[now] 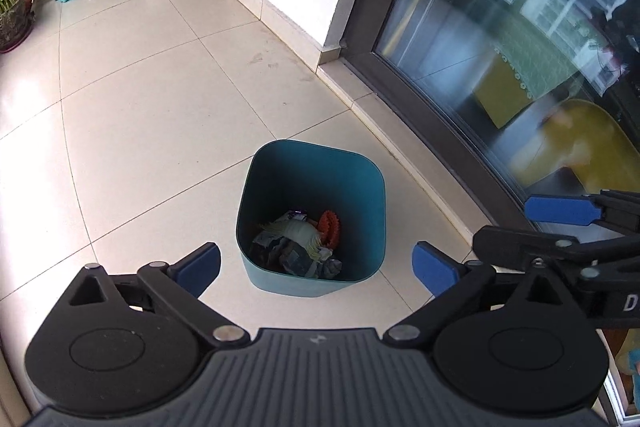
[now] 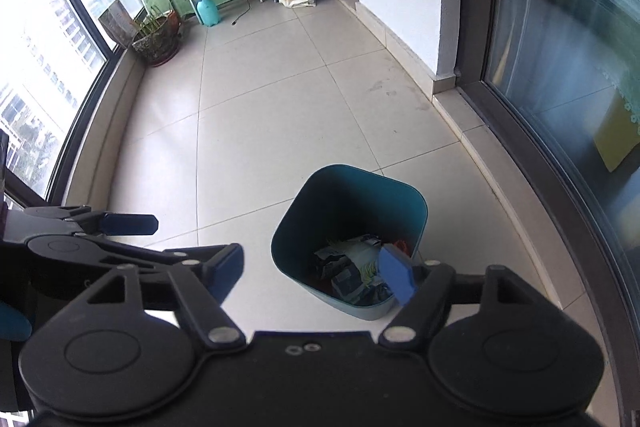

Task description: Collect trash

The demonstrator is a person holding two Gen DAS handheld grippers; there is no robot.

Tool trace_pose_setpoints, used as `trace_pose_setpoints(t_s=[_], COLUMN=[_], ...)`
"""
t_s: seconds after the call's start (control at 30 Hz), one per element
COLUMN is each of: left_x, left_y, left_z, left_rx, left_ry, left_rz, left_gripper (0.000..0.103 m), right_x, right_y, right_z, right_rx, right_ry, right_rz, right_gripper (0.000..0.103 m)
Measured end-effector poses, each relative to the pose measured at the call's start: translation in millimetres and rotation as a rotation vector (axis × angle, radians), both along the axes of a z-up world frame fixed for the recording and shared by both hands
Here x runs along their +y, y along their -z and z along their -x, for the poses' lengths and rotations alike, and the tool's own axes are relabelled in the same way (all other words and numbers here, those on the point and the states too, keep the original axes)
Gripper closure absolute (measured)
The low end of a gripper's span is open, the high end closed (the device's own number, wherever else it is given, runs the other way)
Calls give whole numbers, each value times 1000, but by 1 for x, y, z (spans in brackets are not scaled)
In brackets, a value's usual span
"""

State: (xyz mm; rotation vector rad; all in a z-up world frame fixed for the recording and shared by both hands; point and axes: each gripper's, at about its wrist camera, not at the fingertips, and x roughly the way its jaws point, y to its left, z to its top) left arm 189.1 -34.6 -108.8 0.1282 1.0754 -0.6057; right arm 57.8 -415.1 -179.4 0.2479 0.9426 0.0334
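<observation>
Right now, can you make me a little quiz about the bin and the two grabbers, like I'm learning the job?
1. True or false: the teal bin stands upright on the tiled floor.
2. What is in the bin? A) nothing B) crumpled trash C) water
3. Fill in: the left gripper and the right gripper are both ____, and neither holds anything.

Key
1. True.
2. B. Crumpled wrappers and an orange piece lie at the bottom.
3. Open. Both pairs of blue pads stand apart, with nothing between them.
</observation>
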Motion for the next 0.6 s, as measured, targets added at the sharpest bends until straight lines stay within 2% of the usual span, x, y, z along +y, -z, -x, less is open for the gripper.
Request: trace_pose_setpoints(t_s=[0.13,0.23,0.4,0.6], left_x=[5,6,9,17], left_y=[0,-2,-8,-23], left_z=[-1,0,6,13], left_rx=[1,-13,-41,-70], left_ry=[40,63,97,104], left_rz=[6,17,26,74], left_gripper=[0,0,0,0], right_x=[2,3,5,10], right_y=[2,3,2,-5], right_z=[3,8,19,27], right_rx=[-22,-37,-57,-77], right_ry=[49,82,117,124], right_rz=[-6,-11,-6,10], right_gripper=[15,11,10,9])
